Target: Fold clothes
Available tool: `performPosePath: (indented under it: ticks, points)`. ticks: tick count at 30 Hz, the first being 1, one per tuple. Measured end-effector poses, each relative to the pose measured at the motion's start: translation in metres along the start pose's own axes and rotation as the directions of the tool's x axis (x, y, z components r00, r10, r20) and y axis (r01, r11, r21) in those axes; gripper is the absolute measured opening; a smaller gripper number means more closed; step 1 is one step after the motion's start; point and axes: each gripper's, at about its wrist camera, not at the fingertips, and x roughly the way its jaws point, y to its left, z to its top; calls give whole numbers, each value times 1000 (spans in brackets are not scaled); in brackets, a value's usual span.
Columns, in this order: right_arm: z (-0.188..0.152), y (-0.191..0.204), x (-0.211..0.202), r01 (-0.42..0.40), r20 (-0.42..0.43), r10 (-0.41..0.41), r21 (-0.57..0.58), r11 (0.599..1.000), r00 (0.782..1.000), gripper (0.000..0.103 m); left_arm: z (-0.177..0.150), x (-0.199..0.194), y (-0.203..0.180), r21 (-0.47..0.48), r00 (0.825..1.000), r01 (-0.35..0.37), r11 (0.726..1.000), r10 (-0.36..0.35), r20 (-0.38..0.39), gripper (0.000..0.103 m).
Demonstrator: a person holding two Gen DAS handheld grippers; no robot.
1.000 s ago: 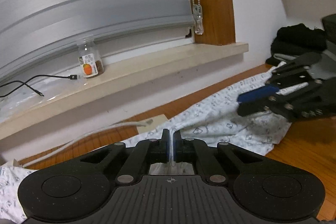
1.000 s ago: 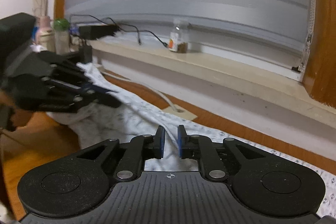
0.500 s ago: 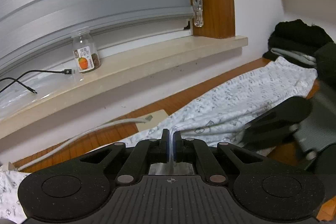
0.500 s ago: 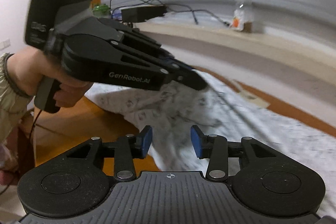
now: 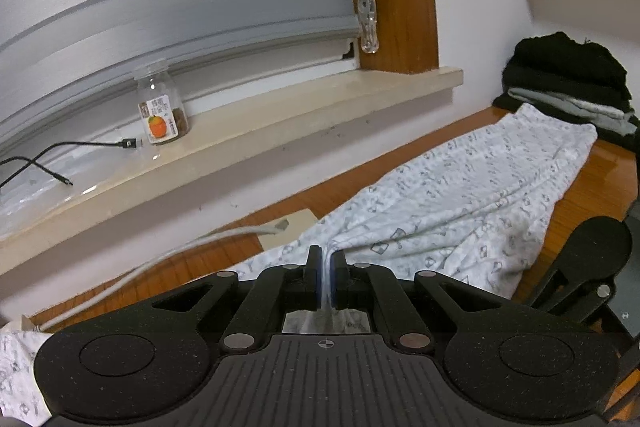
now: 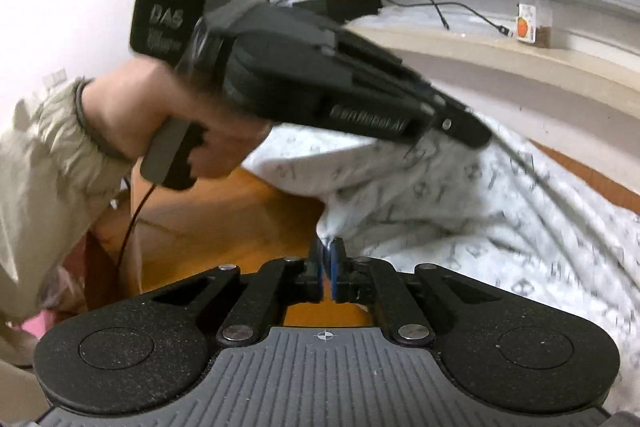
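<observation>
A white patterned garment [image 5: 460,195] lies stretched along the wooden table under the windowsill. My left gripper [image 5: 327,259] is shut on a pinch of its edge and lifts it slightly. In the right wrist view the same garment [image 6: 500,219] hangs from the left gripper [image 6: 476,135], which crosses the upper frame in a hand. My right gripper [image 6: 327,251] is shut on a lower corner of the cloth at the garment's front edge. The right gripper's body shows at the left wrist view's right edge [image 5: 588,267].
A windowsill [image 5: 280,131] carries a small glass jar [image 5: 162,107] and black cables [image 5: 60,151]. A white cable [image 5: 160,255] lies on the wooden table [image 5: 596,179]. Dark folded clothes [image 5: 568,83] are stacked at the far right. A blind cord [image 5: 367,27] hangs down.
My right gripper swung left to the garment's front edge, opened, then shut on a corner of the cloth. My left gripper stayed shut on the cloth and lifted a little.
</observation>
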Motion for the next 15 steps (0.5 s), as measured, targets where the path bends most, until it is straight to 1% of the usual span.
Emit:
performPosePath:
  ticks: [2, 4, 5, 6, 7, 8, 11, 12, 13, 15]
  points:
    - [-1, 1, 0, 7, -1, -7, 7, 1000, 1000, 5, -3, -2, 2, -8, 1000, 6, 1000, -6, -2, 4]
    - [-2, 2, 0, 15, -2, -15, 13, 1000, 1000, 12, -5, -4, 5, -21, 1000, 1, 1000, -1, -5, 4]
    - [-2, 2, 0, 18, -2, -18, 17, 1000, 1000, 18, -6, -5, 6, -30, 1000, 9, 1000, -9, -7, 4]
    - [-3, 2, 0, 22, -3, -22, 20, 1000, 1000, 34, -6, -6, 7, -37, 1000, 15, 999, -15, -7, 4]
    - [-3, 3, 1, 25, -3, -25, 23, 999, 1000, 45, -6, -7, 8, -39, 1000, 17, 999, -18, -9, 4]
    - [-4, 3, 1, 29, -4, -29, 27, 999, 1000, 46, -6, -8, 8, -40, 1000, 18, 999, -18, -11, 4]
    - [-3, 3, 3, 31, -2, -31, 35, 999, 1000, 46, -6, -12, 7, -35, 1000, 6, 999, -7, -12, 7]
    - [-3, 3, 5, 29, -1, -29, 38, 999, 1000, 43, -7, -15, 7, -34, 1000, -4, 999, 3, -11, 7]
    - [-3, 3, 6, 28, 1, -28, 40, 999, 1000, 26, -9, -19, 8, -33, 1000, -13, 999, 13, -10, 7]
    - [-2, 2, 9, 25, 3, -25, 46, 999, 1000, 8, -15, -31, 11, -35, 999, -35, 999, 35, -5, 7]
